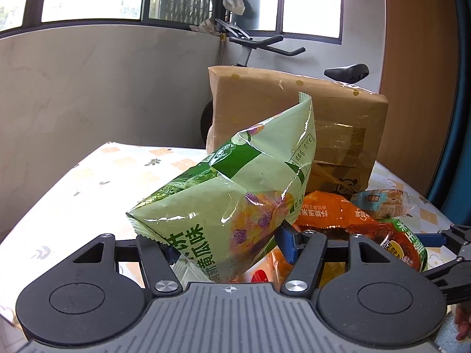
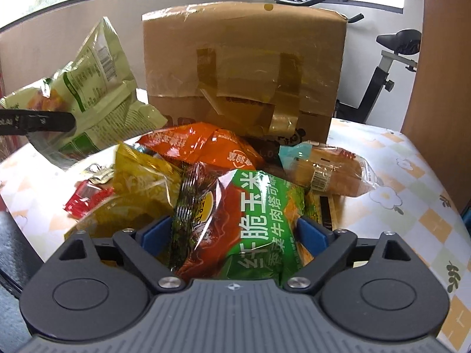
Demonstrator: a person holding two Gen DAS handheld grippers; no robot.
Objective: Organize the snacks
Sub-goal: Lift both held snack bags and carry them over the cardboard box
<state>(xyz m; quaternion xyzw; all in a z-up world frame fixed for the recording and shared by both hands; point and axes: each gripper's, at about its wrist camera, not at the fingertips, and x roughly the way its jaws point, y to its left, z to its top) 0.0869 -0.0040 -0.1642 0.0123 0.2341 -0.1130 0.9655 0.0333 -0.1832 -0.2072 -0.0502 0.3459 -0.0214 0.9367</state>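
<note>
Left tongs (image 1: 226, 244) clamped on pale green chip bag (image 1: 235, 182), lifted clear of pile on table (image 1: 59, 194). Right tongs (image 2: 234, 232) apart, straddling green-red corn snack bag (image 2: 235, 220) (pads not pressing). Close mid-bag, gently, avoid crushing; lift w/o dragging neighbours.

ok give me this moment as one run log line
left fingers: shut on pale green crinkly snack bag, lifted | right fingers: open around red-and-green foil snack bag on pile
</note>
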